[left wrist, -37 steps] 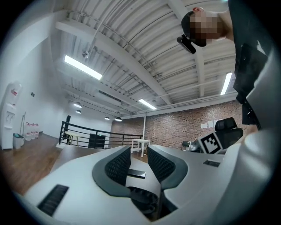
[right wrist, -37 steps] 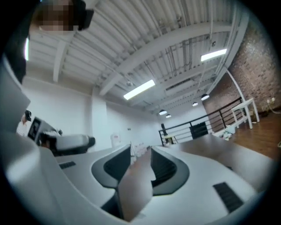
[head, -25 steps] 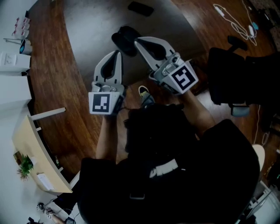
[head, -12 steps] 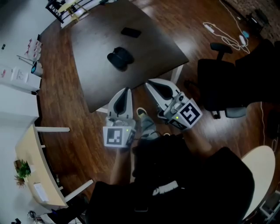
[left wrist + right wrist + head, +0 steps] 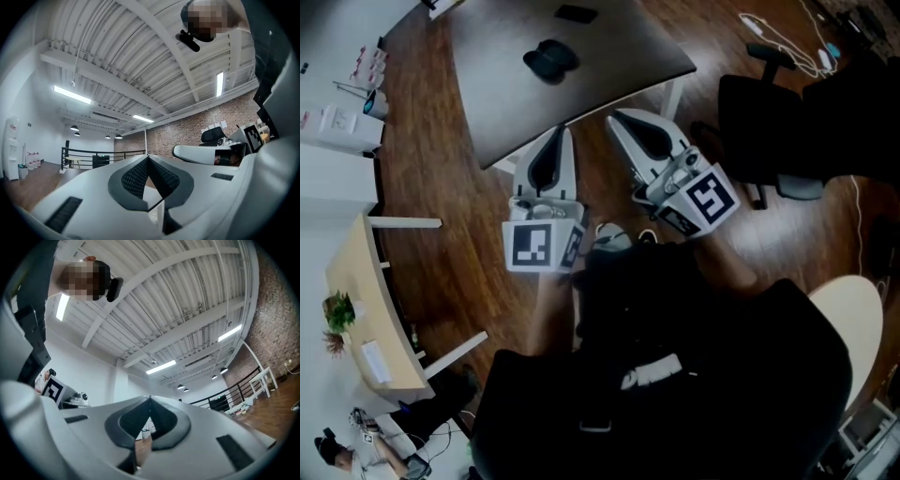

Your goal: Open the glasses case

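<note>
Glasses case (image 5: 550, 58) lay on the dark table (image 5: 619, 56), toward its far left part, as a small dark rounded shape. It was too small and dim in the head view to tell whether its lid was raised. A flat dark object (image 5: 577, 13) lay farther back on the same table, apart from the case.

The person held both tools out in front of the body, side by side and near each other. The left gripper (image 5: 562, 131) had its jaws clenched together with nothing between them; its own view showed the two dark ribbed pads meeting at the tip. The right gripper (image 5: 615, 115) was likewise clenched on nothing, its pads meeting in a point in its own view. In the head view both tips showed at the near edge of the table, well apart from the case and touching neither it nor the flat object.

A shoe (image 5: 614, 236) showed on the wooden floor (image 5: 441, 197) below the grippers. A black office chair (image 5: 769, 122) stood to the right of the table, and a white cable (image 5: 769, 26) lay on the floor beyond it. A pale curved desk (image 5: 366, 309) with a small plant (image 5: 336, 314) stood at the left.

The gripper views looked out at a white ribbed ceiling with strip lights, and the left one also showed a brick wall (image 5: 187, 133).
</note>
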### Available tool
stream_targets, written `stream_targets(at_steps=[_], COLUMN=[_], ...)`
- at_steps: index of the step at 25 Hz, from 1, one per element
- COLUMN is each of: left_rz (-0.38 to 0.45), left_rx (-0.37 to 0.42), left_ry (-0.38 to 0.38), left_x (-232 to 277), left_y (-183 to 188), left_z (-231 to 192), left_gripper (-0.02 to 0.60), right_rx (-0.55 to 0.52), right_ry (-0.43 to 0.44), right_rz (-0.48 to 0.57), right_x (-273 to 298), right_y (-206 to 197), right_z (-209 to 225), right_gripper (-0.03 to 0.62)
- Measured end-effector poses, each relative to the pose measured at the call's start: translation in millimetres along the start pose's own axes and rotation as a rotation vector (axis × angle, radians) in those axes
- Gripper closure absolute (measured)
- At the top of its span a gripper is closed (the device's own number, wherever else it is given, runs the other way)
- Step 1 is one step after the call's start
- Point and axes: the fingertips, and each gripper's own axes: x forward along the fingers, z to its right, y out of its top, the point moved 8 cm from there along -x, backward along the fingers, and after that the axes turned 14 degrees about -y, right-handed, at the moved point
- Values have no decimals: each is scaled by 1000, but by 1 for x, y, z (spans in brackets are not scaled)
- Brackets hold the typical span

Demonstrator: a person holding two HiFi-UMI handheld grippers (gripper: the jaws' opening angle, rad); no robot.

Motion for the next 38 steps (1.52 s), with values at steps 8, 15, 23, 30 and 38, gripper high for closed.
stream_targets(at_steps=[8,15,23,30,38], left_rz=[-13,-8,-26,-48,-60], left_rx=[-16,-21,-27,-57,-83], left_ry=[-39,2,2,3,-15], left_x=[-38,-100,-208,-290,-339], left_y=[12,16,17,22,27], left_z=[23,65,144,223,272], left_gripper=[581,581,581,581,581], right_rx=[-2,8,-3,-9,-37], right_ry=[-4,-4,-35,-91,-98], right_rz=[-28,-67,-90,-144,-161], right_x=[-19,-65,-165,-265,-314], right_y=[5,2,-6,3,12], right_z=[-51,-101,-192,-253,-300], right_gripper=[591,591,591,591,591])
